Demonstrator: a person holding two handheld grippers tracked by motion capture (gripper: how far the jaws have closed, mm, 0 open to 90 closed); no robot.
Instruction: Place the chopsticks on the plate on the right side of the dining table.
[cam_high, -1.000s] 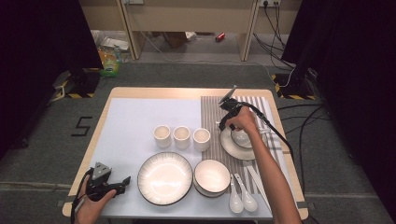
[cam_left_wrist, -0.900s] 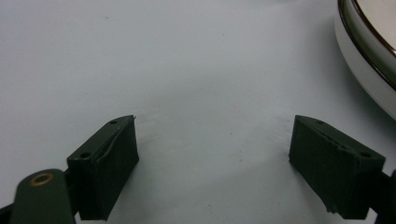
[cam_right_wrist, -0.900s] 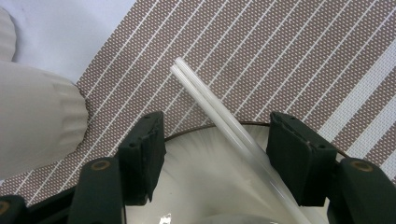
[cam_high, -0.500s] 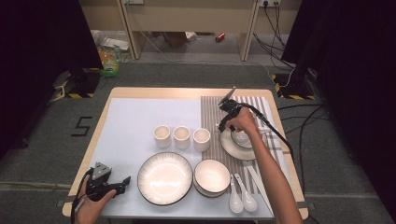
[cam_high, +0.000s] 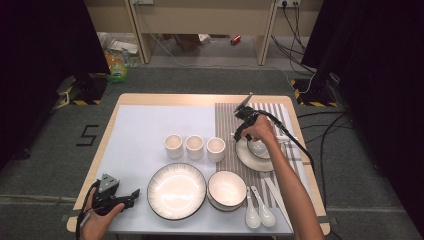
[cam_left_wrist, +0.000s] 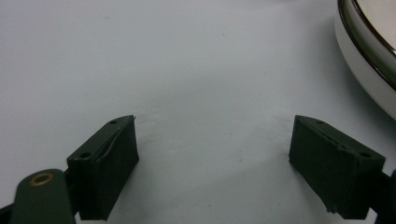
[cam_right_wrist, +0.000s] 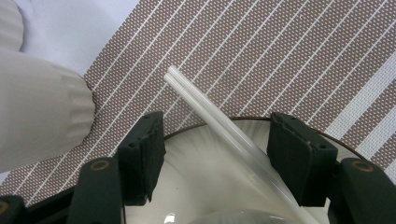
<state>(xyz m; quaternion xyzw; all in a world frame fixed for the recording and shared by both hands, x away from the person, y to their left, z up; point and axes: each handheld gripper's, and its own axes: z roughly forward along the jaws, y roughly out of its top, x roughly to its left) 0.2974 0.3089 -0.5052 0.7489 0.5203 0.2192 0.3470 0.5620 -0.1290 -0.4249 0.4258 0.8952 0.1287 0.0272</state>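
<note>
Item 1, right gripper (cam_right_wrist: 215, 158): held over the small plate (cam_high: 248, 161) on the striped placemat (cam_high: 227, 115), jaws spread, nothing pinched. A pair of white chopsticks (cam_right_wrist: 219, 123) is seen passing between the jaws, slanting out over the plate rim onto the placemat; the pads are not seen to touch them.

Item 2, left gripper (cam_left_wrist: 229, 163): rested low at the near left corner of the tabletop (cam_high: 150, 98), jaws spread and empty over the white cloth (cam_high: 150, 130).

Item 3, other ware: three cups (cam_high: 194, 146) in a row, a large plate (cam_high: 176, 190), a bowl (cam_high: 227, 189), two spoons (cam_high: 258, 209).

Risk, as judged: the chopsticks are thin, smooth and lie side by side; if the jaws are closed off-centre, one stick may be missed or rolled off the rim. The nearest cup (cam_right_wrist: 42, 116) stands close to the left jaw and could be nudged by a sideways move.

Views compared: the chopsticks' place between the jaws is given clearly by the right gripper view, where the high view has the hand (cam_high: 259, 131) covering it. The full layout is supplied by the high view. The large plate's rim (cam_left_wrist: 369, 51) beside the idle jaws is shown by the left gripper view.
</note>
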